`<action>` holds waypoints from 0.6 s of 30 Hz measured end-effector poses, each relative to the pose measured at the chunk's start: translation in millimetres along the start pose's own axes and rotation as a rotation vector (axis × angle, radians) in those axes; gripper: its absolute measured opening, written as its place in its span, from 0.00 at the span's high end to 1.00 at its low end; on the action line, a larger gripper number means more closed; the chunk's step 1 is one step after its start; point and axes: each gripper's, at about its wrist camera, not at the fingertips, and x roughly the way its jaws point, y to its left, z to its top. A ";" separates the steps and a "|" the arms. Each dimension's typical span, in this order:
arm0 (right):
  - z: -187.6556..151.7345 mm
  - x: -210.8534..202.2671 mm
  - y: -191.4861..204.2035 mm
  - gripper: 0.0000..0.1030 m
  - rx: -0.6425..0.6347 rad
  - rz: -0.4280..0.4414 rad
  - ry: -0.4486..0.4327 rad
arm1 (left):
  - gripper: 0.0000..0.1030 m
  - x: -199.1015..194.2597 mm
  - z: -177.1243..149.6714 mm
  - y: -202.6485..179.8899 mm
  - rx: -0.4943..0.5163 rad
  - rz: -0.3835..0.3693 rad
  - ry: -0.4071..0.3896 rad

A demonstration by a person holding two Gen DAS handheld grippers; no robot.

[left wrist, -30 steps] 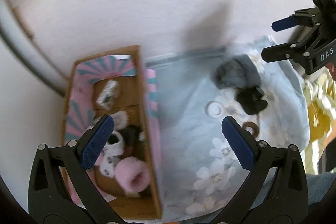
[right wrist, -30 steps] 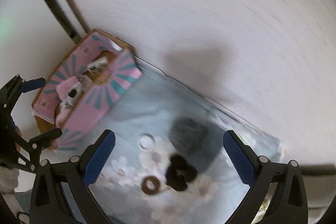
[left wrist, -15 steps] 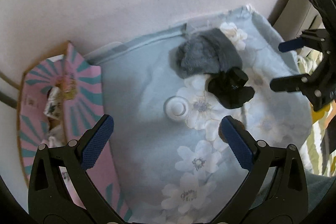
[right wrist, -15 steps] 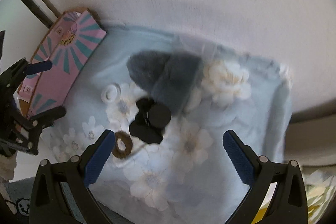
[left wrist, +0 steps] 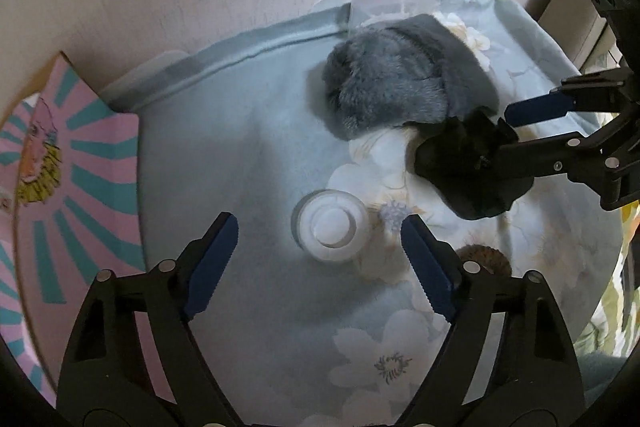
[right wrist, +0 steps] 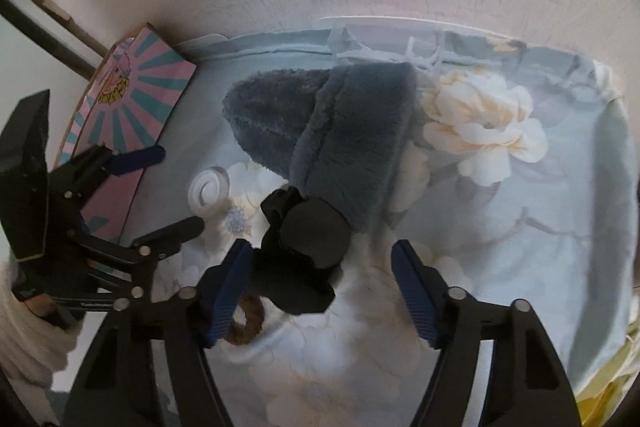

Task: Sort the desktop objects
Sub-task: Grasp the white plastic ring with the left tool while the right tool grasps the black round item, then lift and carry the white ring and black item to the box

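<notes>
Scrunchie [right wrist: 296,267], black, lies just beside the grey plush slipper [right wrist: 332,131]; our right gripper [right wrist: 320,279] has been closing its fingers, unpressed, around it, while our left gripper [left wrist: 320,251] narrows around the white cap [left wrist: 330,229].

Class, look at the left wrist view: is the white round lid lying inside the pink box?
No: the white round lid lies on the floral cloth, apart from the pink box.

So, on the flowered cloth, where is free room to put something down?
Free: the plain blue stretch of the cloth between the pink box and the white roll of tape, and the cloth's right part beyond the grey furry item in the right wrist view. Crowded: the middle, where the tape, the black scrunchie, the brown ring and both grippers meet.
</notes>
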 end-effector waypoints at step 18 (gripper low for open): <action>0.4 3.7 -8.4 0.68 0.056 0.057 -0.022 | 0.62 9.7 -1.2 -6.5 -0.011 -0.013 0.029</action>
